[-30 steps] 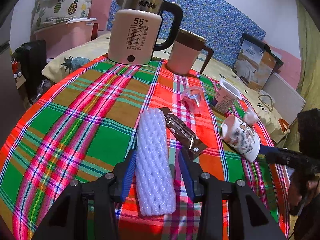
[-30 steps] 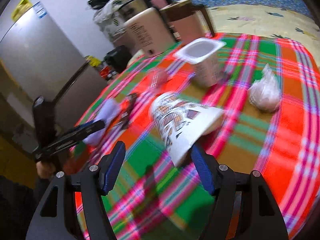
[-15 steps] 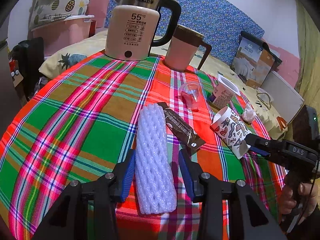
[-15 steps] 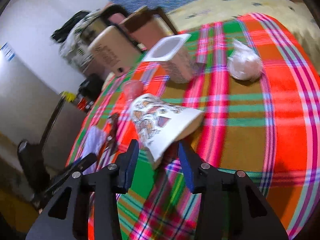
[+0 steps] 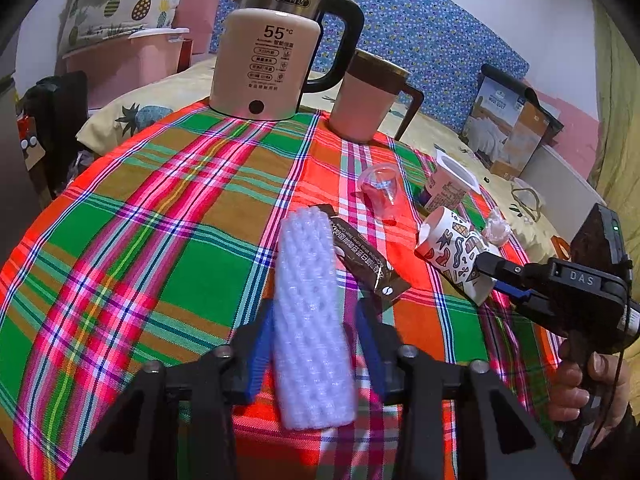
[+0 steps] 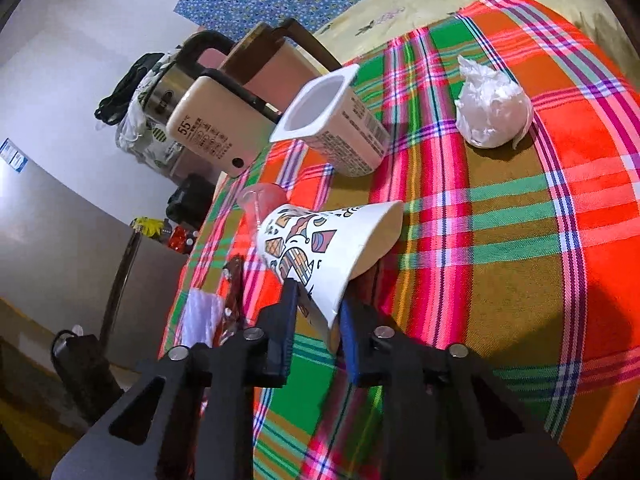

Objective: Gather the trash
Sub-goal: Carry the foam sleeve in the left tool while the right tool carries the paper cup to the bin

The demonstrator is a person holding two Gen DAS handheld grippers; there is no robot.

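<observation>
My left gripper [image 5: 316, 332] is open around a white foam net sleeve [image 5: 310, 316] that lies on the plaid tablecloth [image 5: 160, 208]; the jaws stand either side of it with gaps. My right gripper [image 6: 318, 320] is shut on the rim of a patterned paper cup [image 6: 320, 240], which lies tilted on its side; it also shows in the left wrist view [image 5: 452, 248]. A brown wrapper [image 5: 368, 256], a clear plastic cup [image 5: 380, 188], a white yogurt tub [image 6: 336, 128] and a crumpled white wad [image 6: 492, 108] lie on the cloth.
A beige electric kettle [image 5: 268, 64] and a pink mug with a brown handle [image 5: 368, 100] stand at the table's far edge. A bed with a blue headboard [image 5: 420, 32] and a cardboard box [image 5: 508, 120] lie beyond. A grey fridge [image 6: 48, 240] stands to the left.
My right gripper has closed its jaws from wide open onto the paper cup's rim and tipped the cup. My left gripper has stayed around the foam sleeve.
</observation>
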